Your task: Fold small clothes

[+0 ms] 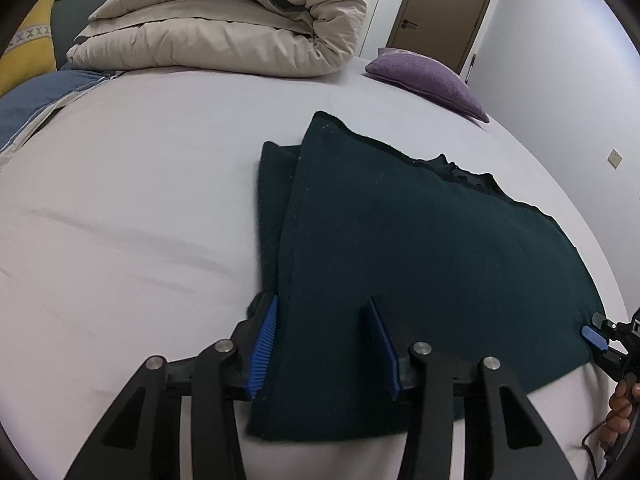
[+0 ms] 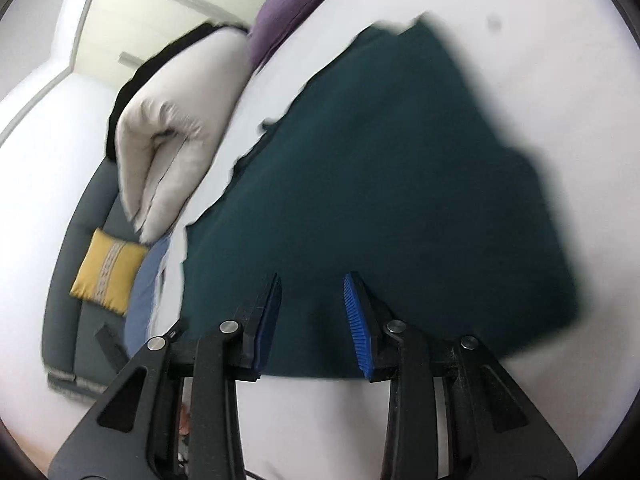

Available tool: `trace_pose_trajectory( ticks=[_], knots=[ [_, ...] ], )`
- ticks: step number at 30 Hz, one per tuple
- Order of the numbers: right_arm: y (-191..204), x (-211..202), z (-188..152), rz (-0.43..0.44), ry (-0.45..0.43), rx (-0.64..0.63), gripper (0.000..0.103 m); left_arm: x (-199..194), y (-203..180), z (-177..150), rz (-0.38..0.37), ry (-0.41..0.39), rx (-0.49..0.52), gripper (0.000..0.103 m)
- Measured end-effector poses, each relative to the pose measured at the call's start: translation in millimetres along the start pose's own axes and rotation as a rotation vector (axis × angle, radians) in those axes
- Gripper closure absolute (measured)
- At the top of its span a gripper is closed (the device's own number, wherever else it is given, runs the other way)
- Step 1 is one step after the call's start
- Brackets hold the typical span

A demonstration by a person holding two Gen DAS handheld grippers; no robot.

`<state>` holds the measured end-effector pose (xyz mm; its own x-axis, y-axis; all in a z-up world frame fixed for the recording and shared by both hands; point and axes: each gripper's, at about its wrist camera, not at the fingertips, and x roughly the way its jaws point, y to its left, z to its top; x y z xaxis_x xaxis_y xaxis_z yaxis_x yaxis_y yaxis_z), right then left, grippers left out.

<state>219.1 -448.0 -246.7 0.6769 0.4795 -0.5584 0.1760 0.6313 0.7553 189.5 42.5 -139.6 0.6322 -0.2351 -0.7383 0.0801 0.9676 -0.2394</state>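
Lying flat, dark green garment [image 1: 420,264] | long axis toward purple pillow [image 1: 428,80] | both claws parted, empty

Jaws apart over seemingly folded dark-green garment [image 2: 380,184].

Both wrist cameras look down, close over the dark green garment [image 1: 420,260] on the bed [image 1: 120,200]; the right view is rolled sideways.

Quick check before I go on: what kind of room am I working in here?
Most likely a bedroom. The dark green garment lies on a bed with a pale sheet, a rolled beige duvet and a purple cushion sit at its far side, and a brown door stands behind.
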Motion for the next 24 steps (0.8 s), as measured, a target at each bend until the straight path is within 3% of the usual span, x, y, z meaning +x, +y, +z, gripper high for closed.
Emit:
trace_pose_trajectory(
  ticks=[8, 11, 15, 18, 20, 24],
  knots=[
    [-44, -102, 5, -0.116, -0.174, 0.076, 0.069, -16, 24, -16, -0.001, 0.017, -0.079, 0.049],
    [-40, -137, 3, -0.18, -0.25, 0.052, 0.047, -28, 26, -20, 0.006, 0.001, -0.079, 0.049],
    [-36, -159, 8, -0.186, -0.325, 0.06, 0.038, -41, 22, -20, 0.015, -0.035, -0.062, 0.049],
    [-38, -160, 14, -0.172, -0.313, 0.085, 0.038, -45, 6, -14, -0.001, -0.053, -0.033, 0.047],
    [-43, -157, 15, -0.15, -0.289, 0.121, 0.037, -45, -11, -9, -0.019, -0.06, -0.002, 0.04],
    [-42, -138, 21, -0.137, -0.253, 0.136, 0.037, -35, -48, 3, -0.055, -0.056, 0.052, 0.039]
  ],
)
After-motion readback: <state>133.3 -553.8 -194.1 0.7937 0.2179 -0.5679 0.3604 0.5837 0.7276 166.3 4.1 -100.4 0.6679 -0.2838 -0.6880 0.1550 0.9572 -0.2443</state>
